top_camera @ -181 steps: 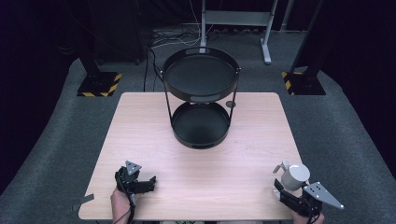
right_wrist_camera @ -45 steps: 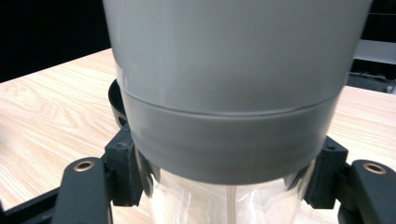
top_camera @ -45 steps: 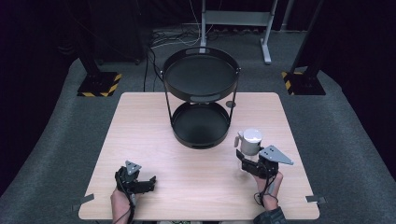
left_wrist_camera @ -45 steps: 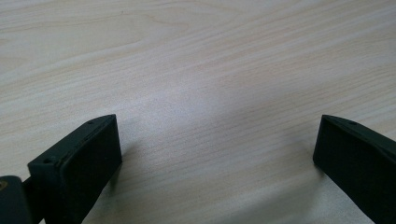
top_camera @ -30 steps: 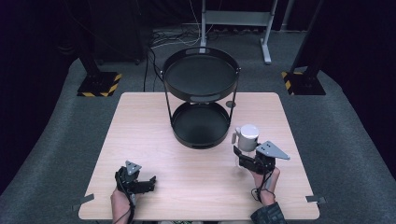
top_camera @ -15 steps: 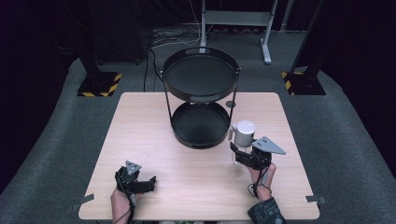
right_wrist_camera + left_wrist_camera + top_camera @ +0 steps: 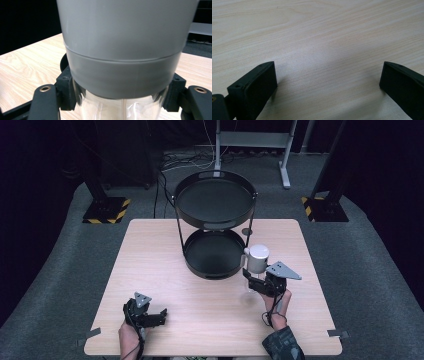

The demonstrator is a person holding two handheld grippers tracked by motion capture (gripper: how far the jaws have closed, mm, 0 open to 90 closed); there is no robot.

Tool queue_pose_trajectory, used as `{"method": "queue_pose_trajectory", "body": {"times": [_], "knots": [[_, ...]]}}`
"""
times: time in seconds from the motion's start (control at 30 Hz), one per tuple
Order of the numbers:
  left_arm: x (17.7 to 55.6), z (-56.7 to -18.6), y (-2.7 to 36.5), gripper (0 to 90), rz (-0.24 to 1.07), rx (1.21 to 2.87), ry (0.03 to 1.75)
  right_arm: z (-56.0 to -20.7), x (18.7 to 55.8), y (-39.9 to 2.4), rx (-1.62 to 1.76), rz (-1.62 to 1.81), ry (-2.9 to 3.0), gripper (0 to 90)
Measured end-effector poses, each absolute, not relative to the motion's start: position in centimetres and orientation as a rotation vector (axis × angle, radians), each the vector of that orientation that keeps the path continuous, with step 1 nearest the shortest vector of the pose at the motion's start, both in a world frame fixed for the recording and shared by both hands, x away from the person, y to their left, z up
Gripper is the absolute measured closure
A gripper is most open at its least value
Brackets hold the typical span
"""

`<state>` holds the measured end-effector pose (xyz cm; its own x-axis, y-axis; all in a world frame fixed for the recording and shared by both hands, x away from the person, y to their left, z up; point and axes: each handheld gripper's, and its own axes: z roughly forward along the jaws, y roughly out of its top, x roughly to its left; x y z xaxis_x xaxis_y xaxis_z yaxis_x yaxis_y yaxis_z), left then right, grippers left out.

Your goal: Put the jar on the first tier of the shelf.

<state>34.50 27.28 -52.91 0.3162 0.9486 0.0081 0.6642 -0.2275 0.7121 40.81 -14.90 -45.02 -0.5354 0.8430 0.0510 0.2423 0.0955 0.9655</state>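
the right gripper (image 7: 252, 276) clamps a clear bottle (image 7: 120, 105) with a smooth grey cap (image 7: 259, 258), just beside the round black two-tier tray (image 7: 215, 232). the left gripper (image 7: 159, 316) rests wide open, empty, on the pale woodgrain worktop (image 7: 150, 255).

Black left tongs (image 7: 161, 314) and right tongs (image 7: 248, 279), each topped by a grey three-cornered plate, trail dark cables; brass-ringed screw holes mark the right; a dark patterned sleeve (image 7: 283, 345).

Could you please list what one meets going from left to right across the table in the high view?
Left tongs, open on the pale wooden table → black two-tier round tray stand → right tongs, gripping a clear bottle with a grey cap.
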Motion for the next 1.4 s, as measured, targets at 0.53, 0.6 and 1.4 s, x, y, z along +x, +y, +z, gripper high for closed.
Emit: {"method": "queue_pose_trajectory", "body": {"times": [0.53, 0.6, 1.4], "knots": [[34.5, -52.9, 27.3, 0.8, 0.594, 1.977, 1.423, -44.5, 42.2, -13.8, 1.051, 1.471, 1.845, 30.2], [34.5, -52.9, 27.3, 0.8, 0.594, 1.978, 1.423, -44.4, 42.3, -13.7, 1.052, 1.473, 1.841, 30.2], [34.5, -52.9, 27.3, 0.8, 0.593, 1.977, 1.422, -43.5, 44.3, -12.0, 1.041, 1.485, 1.825, 30.2]]}}
